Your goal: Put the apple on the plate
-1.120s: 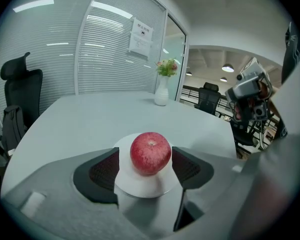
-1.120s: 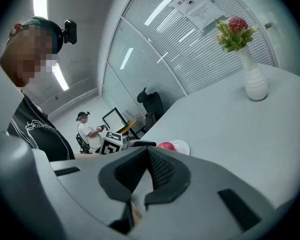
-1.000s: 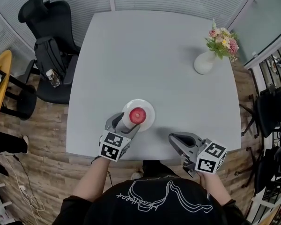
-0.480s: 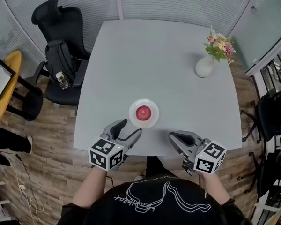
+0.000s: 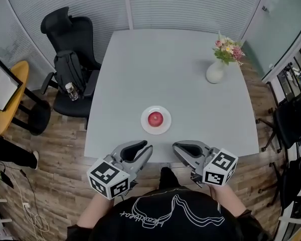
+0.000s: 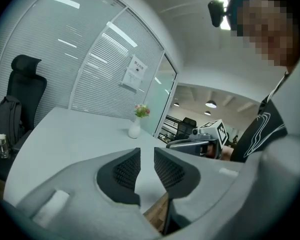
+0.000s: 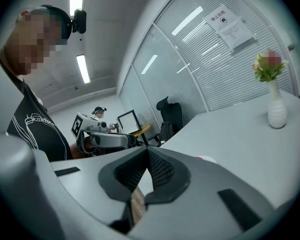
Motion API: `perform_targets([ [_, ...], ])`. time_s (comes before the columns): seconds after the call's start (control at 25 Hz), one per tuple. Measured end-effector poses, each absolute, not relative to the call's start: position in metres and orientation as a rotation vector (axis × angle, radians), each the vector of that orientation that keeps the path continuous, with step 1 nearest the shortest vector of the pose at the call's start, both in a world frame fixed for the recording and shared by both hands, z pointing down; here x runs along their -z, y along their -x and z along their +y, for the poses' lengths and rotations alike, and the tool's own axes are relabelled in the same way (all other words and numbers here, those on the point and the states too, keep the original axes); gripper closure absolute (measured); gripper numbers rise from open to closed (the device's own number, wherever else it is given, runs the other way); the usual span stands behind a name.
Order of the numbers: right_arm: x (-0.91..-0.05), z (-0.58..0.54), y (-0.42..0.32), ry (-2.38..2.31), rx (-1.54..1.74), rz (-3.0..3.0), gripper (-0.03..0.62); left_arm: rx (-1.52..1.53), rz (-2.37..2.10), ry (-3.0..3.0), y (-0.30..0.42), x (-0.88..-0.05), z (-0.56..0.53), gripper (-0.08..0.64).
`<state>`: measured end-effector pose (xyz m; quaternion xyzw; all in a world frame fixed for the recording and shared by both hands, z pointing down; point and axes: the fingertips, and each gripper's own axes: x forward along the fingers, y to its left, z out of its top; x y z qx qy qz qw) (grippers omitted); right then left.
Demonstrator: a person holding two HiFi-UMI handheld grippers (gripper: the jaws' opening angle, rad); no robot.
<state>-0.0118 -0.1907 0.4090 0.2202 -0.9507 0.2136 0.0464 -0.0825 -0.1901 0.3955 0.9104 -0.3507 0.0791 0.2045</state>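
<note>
A red apple (image 5: 155, 118) rests on a small white plate (image 5: 145, 125) near the front of the grey table (image 5: 180, 69). My left gripper (image 5: 146, 148) hangs over the table's front edge, short of the plate and apart from it. Its jaws are closing, and a narrow gap with nothing in it shows in the left gripper view (image 6: 146, 153). My right gripper (image 5: 175, 147) is level with it on the right, shut and empty (image 7: 147, 152). The plate's rim (image 7: 206, 159) just peeks over the right gripper's jaw.
A white vase of flowers (image 5: 215, 72) stands at the table's far right corner. A black office chair (image 5: 65, 31) with a backpack (image 5: 70, 72) and a bottle sits left of the table. Wooden floor lies below the front edge.
The left gripper has drawn back from the apple on the plate toward the person, and its jaws have narrowed. The right gripper has drifted slightly left. The apple stays on the plate.
</note>
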Motion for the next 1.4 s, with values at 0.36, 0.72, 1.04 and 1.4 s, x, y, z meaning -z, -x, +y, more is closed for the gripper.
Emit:
perform_targets([
  [0.36,-0.398,-0.174,0.015,-0.662,-0.603,-2.914,0.583,-0.170,-0.919,-2.581,0.071,-0.378,-0.167,0.541],
  [0.72,-0.393,-0.177,0.017,-0.672,-0.586,-2.925,0.583,-0.205,-0.904,-2.604,0.069,-0.372,-0.165,0.543],
  [1.04,-0.393,-0.177,0.023,-0.666,-0.585,-2.927,0.583,-0.224,-0.920,-2.599,0.074,-0.376,-0.169,0.543],
  [1.4,-0.395,-0.185,0.023,-0.675,-0.589,-2.920,0.583,-0.248,-0.930,-2.590,0.074,-0.383,-0.178,0.543],
])
